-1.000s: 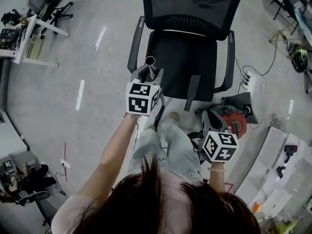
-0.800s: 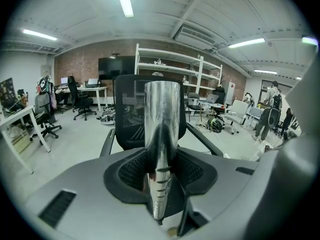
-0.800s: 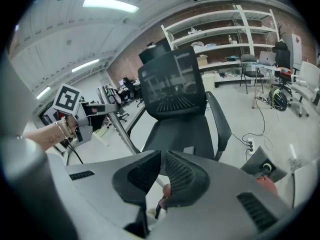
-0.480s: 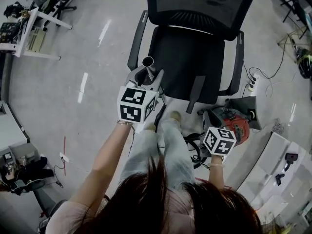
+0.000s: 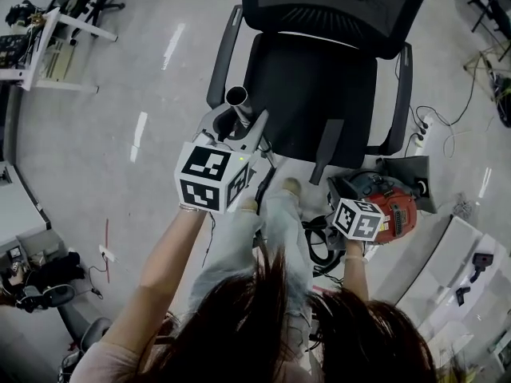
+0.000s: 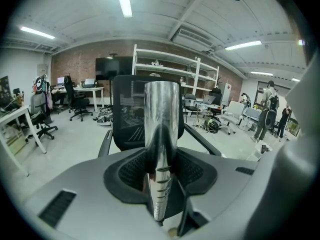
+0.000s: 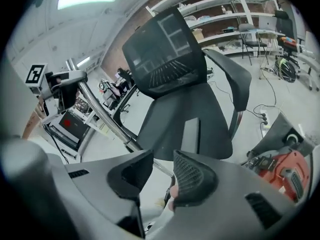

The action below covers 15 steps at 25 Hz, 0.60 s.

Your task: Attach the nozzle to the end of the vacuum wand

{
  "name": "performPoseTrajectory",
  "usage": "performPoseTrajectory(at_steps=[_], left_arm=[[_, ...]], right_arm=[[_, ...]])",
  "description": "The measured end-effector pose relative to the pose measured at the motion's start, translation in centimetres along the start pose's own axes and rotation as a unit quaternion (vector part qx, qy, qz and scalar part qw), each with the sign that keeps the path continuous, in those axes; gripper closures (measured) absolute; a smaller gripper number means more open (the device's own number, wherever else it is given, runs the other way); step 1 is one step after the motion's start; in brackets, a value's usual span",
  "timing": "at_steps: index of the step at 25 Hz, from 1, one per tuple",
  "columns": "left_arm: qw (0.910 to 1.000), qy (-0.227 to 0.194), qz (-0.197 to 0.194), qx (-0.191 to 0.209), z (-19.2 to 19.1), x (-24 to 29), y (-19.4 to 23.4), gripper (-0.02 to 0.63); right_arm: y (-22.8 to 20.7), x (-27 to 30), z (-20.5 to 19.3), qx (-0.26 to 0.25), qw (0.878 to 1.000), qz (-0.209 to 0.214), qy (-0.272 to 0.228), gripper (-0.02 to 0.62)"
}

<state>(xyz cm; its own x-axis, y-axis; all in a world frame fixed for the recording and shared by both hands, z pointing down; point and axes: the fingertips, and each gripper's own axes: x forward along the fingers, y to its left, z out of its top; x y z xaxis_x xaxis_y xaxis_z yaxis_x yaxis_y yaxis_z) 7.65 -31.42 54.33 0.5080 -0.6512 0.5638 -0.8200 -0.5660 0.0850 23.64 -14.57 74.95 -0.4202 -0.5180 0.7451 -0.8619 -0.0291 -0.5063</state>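
The chrome vacuum wand (image 6: 161,129) stands up between the pads of my left gripper (image 6: 161,170), which is shut on it. In the head view that gripper (image 5: 237,130) holds the wand with its open end (image 5: 237,96) over the chair's left edge. A flat dark nozzle (image 5: 327,150) lies on the black chair seat (image 5: 299,86); the right gripper view shows the nozzle (image 7: 191,134) too. My right gripper (image 7: 159,173) is low beside the red vacuum body (image 5: 393,207). Its jaws have just been opening, with nothing between them.
An office chair with a mesh back (image 5: 335,6) and two armrests fills the space ahead. Cables and a power strip (image 5: 421,126) lie on the floor to the right. A white desk (image 5: 40,46) stands far left. The person's legs (image 5: 271,230) are below.
The right gripper has dropped lower, toward the red vacuum body. The left gripper has kept the wand in nearly the same place.
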Motion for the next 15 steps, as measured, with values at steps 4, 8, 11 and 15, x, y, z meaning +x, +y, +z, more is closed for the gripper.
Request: performPoseTrajectory(at_steps=[4,8,11,15], left_arm=[[1.0,0.0,-0.005,0.002,-0.2,0.0,0.0,0.449],[1.0,-0.003,-0.009,0.002,-0.4,0.0,0.2,0.45],[0.9999,-0.006,-0.01,0.0,-0.6,0.1,0.4,0.449],[0.9999,-0.011,-0.011,-0.001,-0.7,0.3,0.6,0.449]], right_arm=[[-1.1,2.4,-1.9,0.01,1.0,0.002,0.022,0.468],[-2.3,4.7,-3.7,0.02,0.999,0.001,0.041,0.456],[-3.4,6.3,-4.7,0.025,0.998,-0.003,0.052,0.454],[-5.0,8.3,-5.6,0.033,0.997,-0.004,0.064,0.454]])
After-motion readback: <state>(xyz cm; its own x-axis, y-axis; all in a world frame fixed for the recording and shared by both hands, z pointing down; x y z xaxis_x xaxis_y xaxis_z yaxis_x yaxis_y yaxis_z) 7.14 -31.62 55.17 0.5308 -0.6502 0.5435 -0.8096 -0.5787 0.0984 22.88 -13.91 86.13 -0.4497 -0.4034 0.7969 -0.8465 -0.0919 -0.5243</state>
